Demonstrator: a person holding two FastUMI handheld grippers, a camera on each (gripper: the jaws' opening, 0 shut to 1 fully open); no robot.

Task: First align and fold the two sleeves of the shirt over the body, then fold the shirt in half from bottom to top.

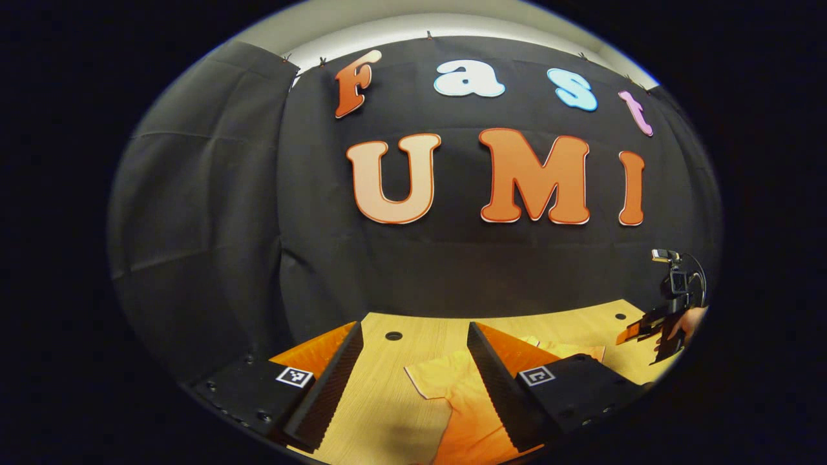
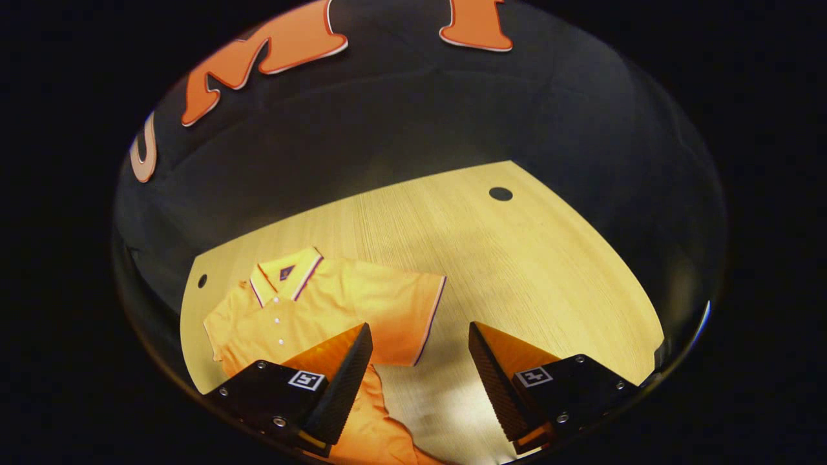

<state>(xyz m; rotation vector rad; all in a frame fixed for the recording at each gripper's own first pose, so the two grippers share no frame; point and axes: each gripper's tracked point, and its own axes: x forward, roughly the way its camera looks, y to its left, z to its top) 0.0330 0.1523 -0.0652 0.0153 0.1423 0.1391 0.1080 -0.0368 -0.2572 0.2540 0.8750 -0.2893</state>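
An orange polo shirt [image 2: 323, 310] with a striped collar and white buttons lies flat on the wooden table [image 2: 517, 258], front up. Its sleeve [image 2: 413, 316] spreads out toward the table's middle. My right gripper [image 2: 420, 368] hovers open above that sleeve's hem and the side of the body, holding nothing. In the left gripper view the shirt [image 1: 452, 394] lies below and between my open left gripper [image 1: 413, 381], its other sleeve edge reaching toward the left finger. Farther off at the right edge is the right gripper [image 1: 652, 329] with a hand on it.
The table has small round holes [image 2: 500, 193] near its far edge and another hole [image 2: 202, 281] by the collar. Black cloth walls the booth close behind the table. Bare wood stretches to the right of the shirt.
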